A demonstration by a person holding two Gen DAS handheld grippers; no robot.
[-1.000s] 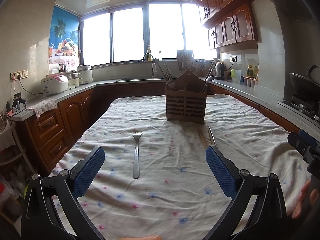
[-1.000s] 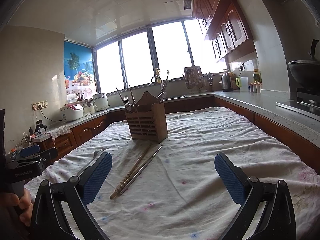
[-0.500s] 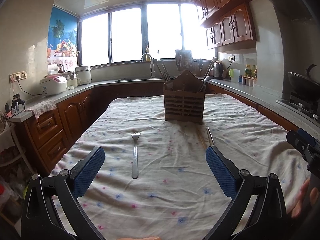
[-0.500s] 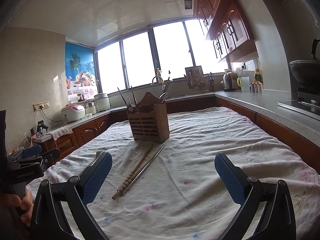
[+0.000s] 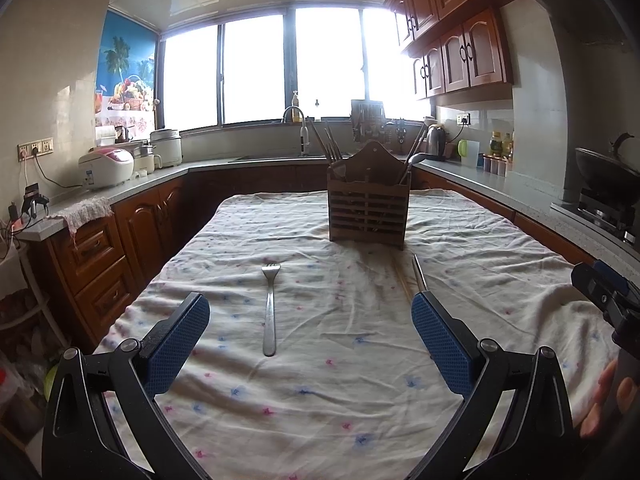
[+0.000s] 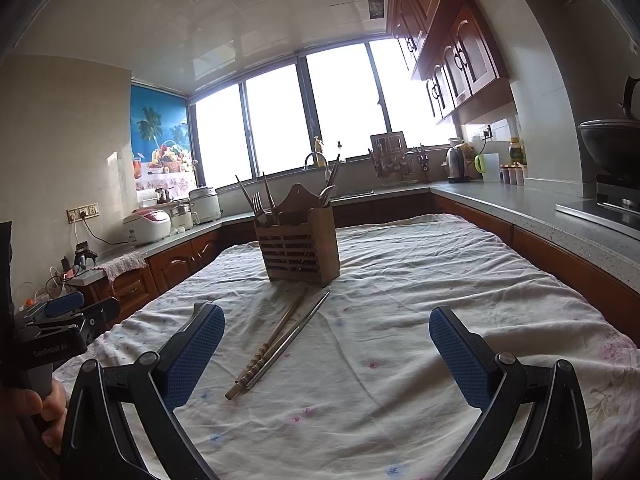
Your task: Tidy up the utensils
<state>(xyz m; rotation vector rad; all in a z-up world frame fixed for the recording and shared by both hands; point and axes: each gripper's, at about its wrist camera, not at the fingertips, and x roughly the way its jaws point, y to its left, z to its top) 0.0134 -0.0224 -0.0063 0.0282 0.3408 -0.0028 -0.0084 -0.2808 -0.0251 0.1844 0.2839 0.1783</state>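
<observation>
A: What differs from one second ago?

B: Little. In the left view the fork [image 5: 270,308] and holder [image 5: 367,208] sit slightly further left in frame. In the right view the holder [image 6: 299,246] appears slightly nearer. Nothing on the worktop [image 5: 360,360] has been displaced.

A: State of the tongs?

B: Left tongs [image 5: 310,338]: jaws wide, holding nothing, above the cloth. Right tongs [image 6: 326,354]: jaws wide, holding nothing.

A: Where are the utensils?

B: The holder stands upright on the worktop, already carrying several utensils. The fork lies flat in front of the holder, tines toward it, well apart from it. The chopsticks [image 6: 276,342] lie just in front of the holder, far ends near its base.

A: What does one view show that the other does not?

B: Only the left view shows the fork. Only the right view shows the chopsticks at full length: a wooden pair beside a metal pair; in the left view the right-side pad [image 5: 444,348] hides most of them.
</observation>
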